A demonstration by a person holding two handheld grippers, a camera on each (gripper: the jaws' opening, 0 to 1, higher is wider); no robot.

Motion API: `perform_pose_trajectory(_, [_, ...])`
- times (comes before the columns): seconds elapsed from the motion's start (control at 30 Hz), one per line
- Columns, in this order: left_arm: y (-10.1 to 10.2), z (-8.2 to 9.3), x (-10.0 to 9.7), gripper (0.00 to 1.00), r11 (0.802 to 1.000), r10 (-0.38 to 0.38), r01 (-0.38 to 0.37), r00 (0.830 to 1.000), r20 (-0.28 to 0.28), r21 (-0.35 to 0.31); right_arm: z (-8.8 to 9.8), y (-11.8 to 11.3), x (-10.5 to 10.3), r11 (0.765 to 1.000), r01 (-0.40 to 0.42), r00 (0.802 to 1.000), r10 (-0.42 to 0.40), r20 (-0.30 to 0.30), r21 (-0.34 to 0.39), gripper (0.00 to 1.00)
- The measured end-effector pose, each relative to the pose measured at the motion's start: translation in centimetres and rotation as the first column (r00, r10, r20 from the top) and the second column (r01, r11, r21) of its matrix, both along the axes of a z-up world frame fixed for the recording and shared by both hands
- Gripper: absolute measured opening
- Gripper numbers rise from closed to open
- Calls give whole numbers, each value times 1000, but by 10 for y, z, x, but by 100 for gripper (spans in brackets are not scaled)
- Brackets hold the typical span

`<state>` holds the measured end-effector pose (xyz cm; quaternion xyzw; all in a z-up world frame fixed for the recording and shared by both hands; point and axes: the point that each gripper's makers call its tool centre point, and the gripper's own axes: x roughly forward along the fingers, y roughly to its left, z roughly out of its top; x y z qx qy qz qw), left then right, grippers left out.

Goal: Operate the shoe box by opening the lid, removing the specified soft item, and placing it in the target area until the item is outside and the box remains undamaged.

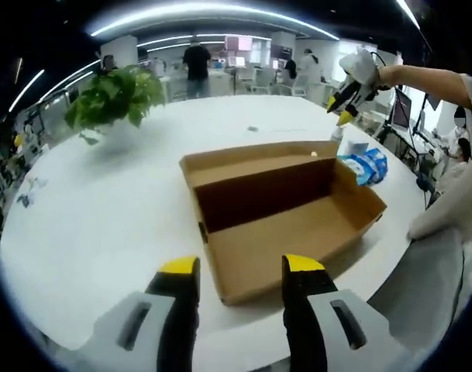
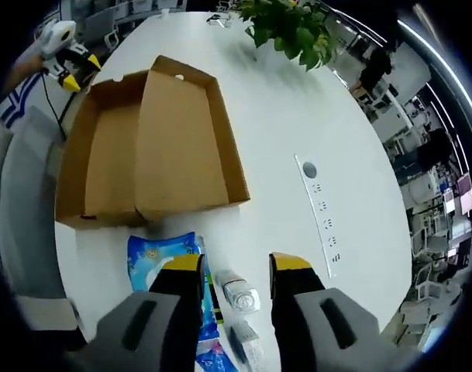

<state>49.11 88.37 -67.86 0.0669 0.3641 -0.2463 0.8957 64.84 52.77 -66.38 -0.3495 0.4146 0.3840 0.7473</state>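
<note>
Left gripper view: the left gripper [image 1: 239,271], jaws apart and empty, faces an open cardboard box [image 1: 286,217] on the white desk [image 1: 104,201]. Right gripper view: the right gripper [image 2: 234,267], jaws apart and empty, hovers over a blue soft pack [image 2: 162,256] lying just beside the box.

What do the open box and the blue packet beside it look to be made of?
The box looks like plain brown cardboard: matte, unprinted, with folded walls and a raised lid flap. The blue packet looks like soft plastic film, glossy and printed, with a slightly crumpled outline; its contents can't be told. The table beneath has a smooth white surface, material uncertain.
</note>
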Motion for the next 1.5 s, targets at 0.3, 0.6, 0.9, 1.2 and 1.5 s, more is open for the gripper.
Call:
perform_pose_trajectory(0.3, [13,-17,1,28,998,62,-61,997,-52,15,-10,17,6,992,93,996,-92,-10,84,31])
perform_pose_trajectory(0.6, [16,-32,-3,22,995,98,-98,989,-108,-1,-24,35,15,973,164,986,-160,-37,161,29])
perform_pose_trajectory(0.9, [16,-38,0,8,989,142,-147,980,-143,-26,-46,38,29,899,372,928,-355,-115,232,27])
perform_pose_trajectory(1.2, [19,-41,0,3,986,155,-162,973,-172,-28,-71,46,41,832,502,863,-465,-196,237,25])
perform_pose_trajectory(1.5, [20,-42,0,3,981,176,-187,966,-191,-44,-94,44,40,814,564,815,-522,-254,140,19])
